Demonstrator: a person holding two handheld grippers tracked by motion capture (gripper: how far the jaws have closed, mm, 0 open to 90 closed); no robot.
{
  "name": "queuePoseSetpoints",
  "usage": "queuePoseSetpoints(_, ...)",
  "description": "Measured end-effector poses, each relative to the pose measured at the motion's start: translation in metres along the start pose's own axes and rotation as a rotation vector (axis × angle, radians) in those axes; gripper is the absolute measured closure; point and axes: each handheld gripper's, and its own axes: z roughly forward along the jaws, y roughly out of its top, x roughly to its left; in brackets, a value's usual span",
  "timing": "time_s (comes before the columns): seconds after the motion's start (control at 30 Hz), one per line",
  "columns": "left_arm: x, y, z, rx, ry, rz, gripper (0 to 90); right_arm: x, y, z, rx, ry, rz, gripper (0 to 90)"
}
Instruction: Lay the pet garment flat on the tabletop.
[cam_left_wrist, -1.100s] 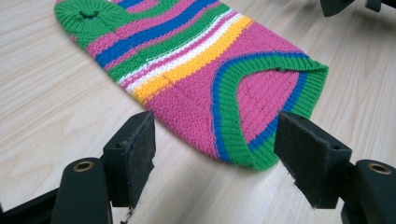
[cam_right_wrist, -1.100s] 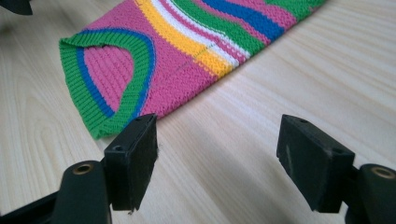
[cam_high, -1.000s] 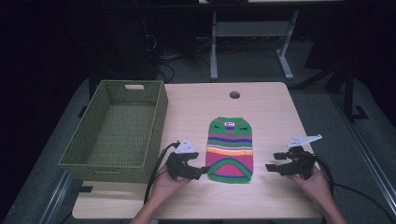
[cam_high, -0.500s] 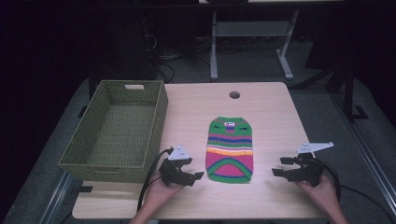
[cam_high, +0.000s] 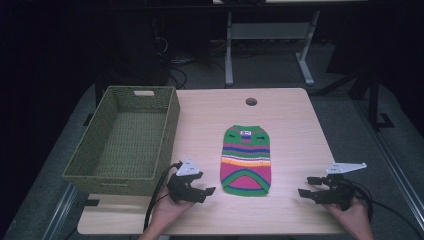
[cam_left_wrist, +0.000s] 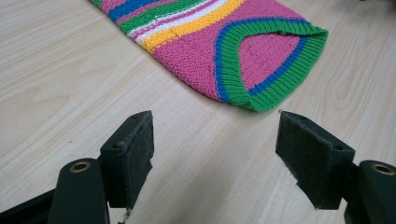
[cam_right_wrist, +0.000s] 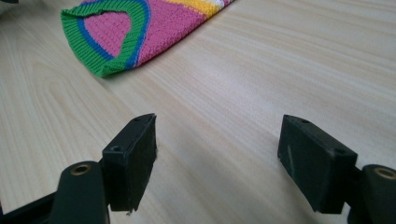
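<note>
A small knitted sweater (cam_high: 246, 160), striped green, pink, yellow and blue, lies flat on the wooden table (cam_high: 295, 125). Its green-edged bottom hem (cam_left_wrist: 271, 70) faces the near edge. My left gripper (cam_high: 206, 192) rests low on the table just left of that hem, open, with nothing between its pads (cam_left_wrist: 133, 154). My right gripper (cam_high: 303, 192) stands open farther off to the right of the sweater, near the front edge, also holding nothing. In the right gripper view the hem (cam_right_wrist: 100, 46) lies ahead at upper left.
A green woven basket (cam_high: 127, 140) with nothing in it stands at the table's left side. A round cable hole (cam_high: 251, 101) sits near the far edge. Bare wood stretches between the sweater and the right gripper. Black cables trail from both grippers.
Both grippers have drawn back toward the near edge, away from the sweater's hem. The right one moved farther right. The sweater has not moved.
</note>
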Motion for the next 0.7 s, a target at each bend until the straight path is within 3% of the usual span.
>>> queuePoseSetpoints(0.27, -0.003, -0.007, -0.008, -0.016, 0.005, -0.012, 27.2, 0.009, -0.010, -0.010, -0.014, -0.021, -0.010, 26.4)
queuePoseSetpoints(0.47, -0.003, -0.012, -0.013, -0.034, 0.010, -0.026, 26.9, 0.016, -0.014, -0.019, -0.065, -0.040, -0.028, 25.9)
queuePoseSetpoints(0.53, -0.004, -0.013, -0.015, -0.029, 0.015, -0.012, 27.0, 0.017, -0.015, -0.021, -0.078, -0.044, -0.027, 25.5)
queuePoseSetpoints(0.7, -0.005, -0.014, -0.021, -0.072, 0.002, -0.029, 27.0, 0.019, -0.021, -0.025, -0.102, -0.070, -0.031, 24.9)
